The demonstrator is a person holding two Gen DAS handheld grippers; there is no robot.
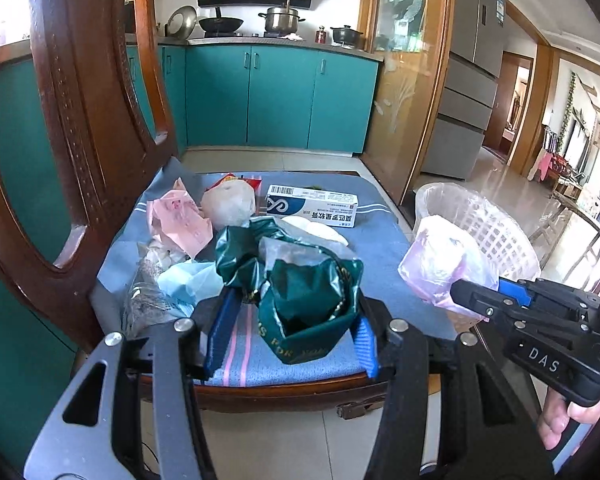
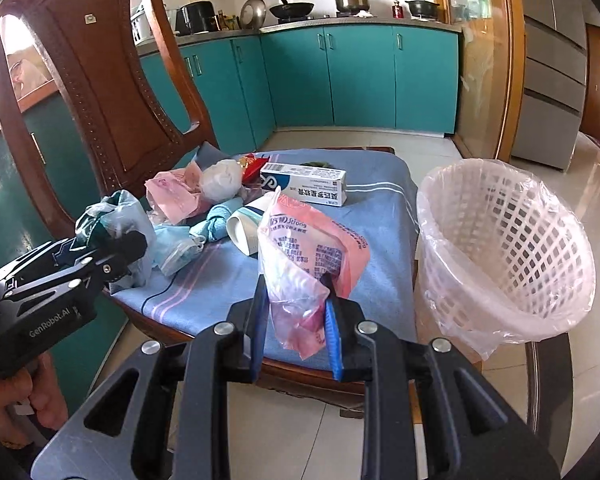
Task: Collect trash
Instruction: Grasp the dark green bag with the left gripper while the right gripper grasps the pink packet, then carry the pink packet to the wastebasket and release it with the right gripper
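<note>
With the left gripper clamping a green foil bag and the right gripper clamping a pink plastic bag beside the lined basket, neither is binned yet, and a carton plus wrappers remain on the chair cushion.

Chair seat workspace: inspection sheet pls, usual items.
Surface: blue striped cushion on a wooden chair.
Job's things: green foil bag in left gripper; pink printed bag in right gripper; lined white basket beside the seat.
Clutter: white carton, pink wrapper, white wad, pale blue mask, white cup.
Grippers: fingers of both closed on their bags.
Cables: nothing seen.
Surroundings: teal cabinets, tiled floor, grey fridge.
</note>
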